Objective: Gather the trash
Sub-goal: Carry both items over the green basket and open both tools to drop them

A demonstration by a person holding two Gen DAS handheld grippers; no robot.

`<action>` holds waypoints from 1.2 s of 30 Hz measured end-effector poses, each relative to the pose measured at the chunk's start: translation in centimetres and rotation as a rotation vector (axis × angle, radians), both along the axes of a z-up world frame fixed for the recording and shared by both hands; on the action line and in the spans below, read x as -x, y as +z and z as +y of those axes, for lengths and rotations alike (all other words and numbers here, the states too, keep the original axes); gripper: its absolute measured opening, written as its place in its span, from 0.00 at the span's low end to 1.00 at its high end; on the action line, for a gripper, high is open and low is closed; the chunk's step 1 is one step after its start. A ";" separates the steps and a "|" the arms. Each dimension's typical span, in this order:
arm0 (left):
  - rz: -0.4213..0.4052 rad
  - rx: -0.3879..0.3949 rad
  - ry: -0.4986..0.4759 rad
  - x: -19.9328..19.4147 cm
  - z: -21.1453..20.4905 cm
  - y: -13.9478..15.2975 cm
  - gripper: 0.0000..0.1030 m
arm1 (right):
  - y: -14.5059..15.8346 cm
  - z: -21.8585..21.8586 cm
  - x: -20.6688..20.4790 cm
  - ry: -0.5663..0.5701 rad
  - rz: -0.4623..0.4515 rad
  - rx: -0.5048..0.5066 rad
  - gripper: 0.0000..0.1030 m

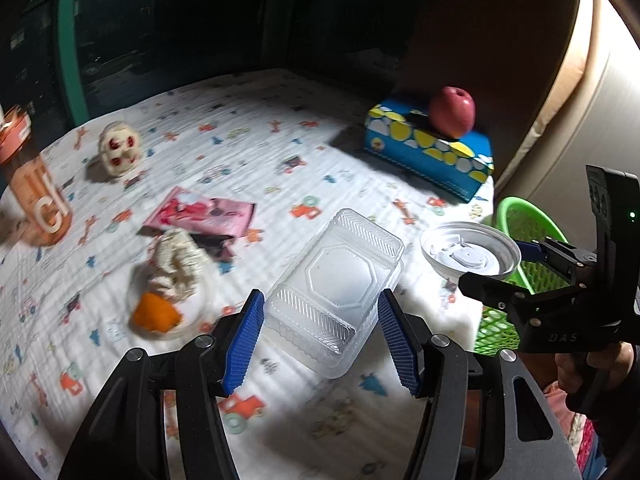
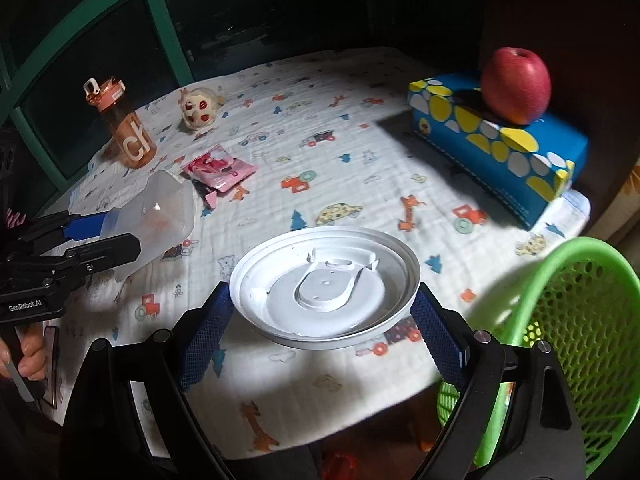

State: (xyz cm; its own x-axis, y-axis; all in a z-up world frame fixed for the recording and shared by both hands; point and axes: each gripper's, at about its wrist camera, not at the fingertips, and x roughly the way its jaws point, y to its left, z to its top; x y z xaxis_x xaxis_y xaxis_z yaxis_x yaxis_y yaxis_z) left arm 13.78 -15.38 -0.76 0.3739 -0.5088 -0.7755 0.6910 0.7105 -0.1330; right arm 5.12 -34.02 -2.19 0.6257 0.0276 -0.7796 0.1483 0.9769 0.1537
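My left gripper (image 1: 322,336) is shut on a clear plastic clamshell container (image 1: 336,288) and holds it above the table; it also shows in the right wrist view (image 2: 160,216). My right gripper (image 2: 324,320) is shut on a white plastic cup lid (image 2: 326,284), held above the table's near edge; the lid also shows in the left wrist view (image 1: 470,254). A green mesh basket (image 2: 576,320) stands off the table's right edge. A pink wrapper (image 1: 204,212), a crumpled tissue (image 1: 180,260) and orange peel (image 1: 154,314) on a clear lid lie on the table.
An orange water bottle (image 2: 128,128) and a small plush toy (image 2: 198,110) stand at the far left. A blue tissue box (image 2: 500,144) with a red apple (image 2: 516,84) on top sits at the right. The table has a printed white cloth (image 2: 360,184).
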 end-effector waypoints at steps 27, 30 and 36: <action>-0.006 0.020 -0.363 9.9 -18.0 1.2 0.55 | -0.5 -14.2 14.9 -0.404 0.013 0.007 0.85; -0.006 0.010 -0.388 10.5 -19.3 1.0 0.55 | -1.0 -15.1 15.8 -0.432 0.023 0.002 0.86; 0.007 -0.002 -0.426 11.8 -21.5 0.5 0.55 | -1.6 -16.4 17.1 -0.470 0.031 -0.017 0.87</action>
State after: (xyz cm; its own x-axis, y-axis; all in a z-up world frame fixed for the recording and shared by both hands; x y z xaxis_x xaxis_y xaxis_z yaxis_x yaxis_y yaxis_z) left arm 2.02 -36.91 -0.30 0.1248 -0.6154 -0.7782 0.9220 0.3617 -0.1381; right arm -11.99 -50.43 -3.82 0.5500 -0.2409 -0.7997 0.5790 0.8000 0.1573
